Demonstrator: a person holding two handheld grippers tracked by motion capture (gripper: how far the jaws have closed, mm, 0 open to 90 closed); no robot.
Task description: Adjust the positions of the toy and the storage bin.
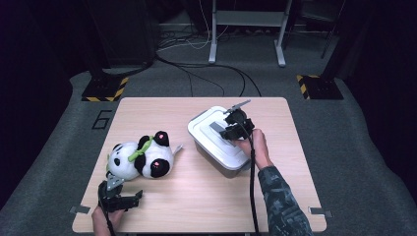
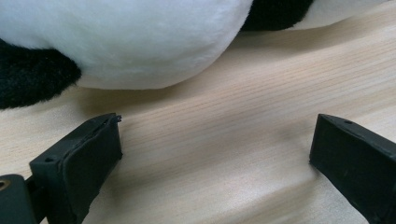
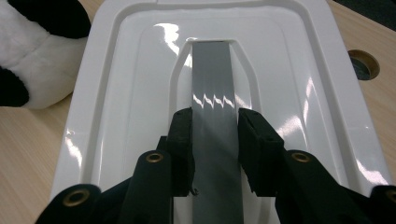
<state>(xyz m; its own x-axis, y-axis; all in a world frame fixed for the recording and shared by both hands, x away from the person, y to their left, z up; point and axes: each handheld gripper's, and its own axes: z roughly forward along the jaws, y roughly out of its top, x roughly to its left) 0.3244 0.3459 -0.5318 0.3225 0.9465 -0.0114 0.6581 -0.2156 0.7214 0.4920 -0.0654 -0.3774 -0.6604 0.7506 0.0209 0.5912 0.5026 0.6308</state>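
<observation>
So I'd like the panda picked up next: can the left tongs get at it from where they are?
Probably yes. The left tongs stand open just short of the panda, with bare table between them and nothing in the way.

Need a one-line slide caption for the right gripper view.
Right gripper clamped on the grey handle of the white bin lid.
</observation>
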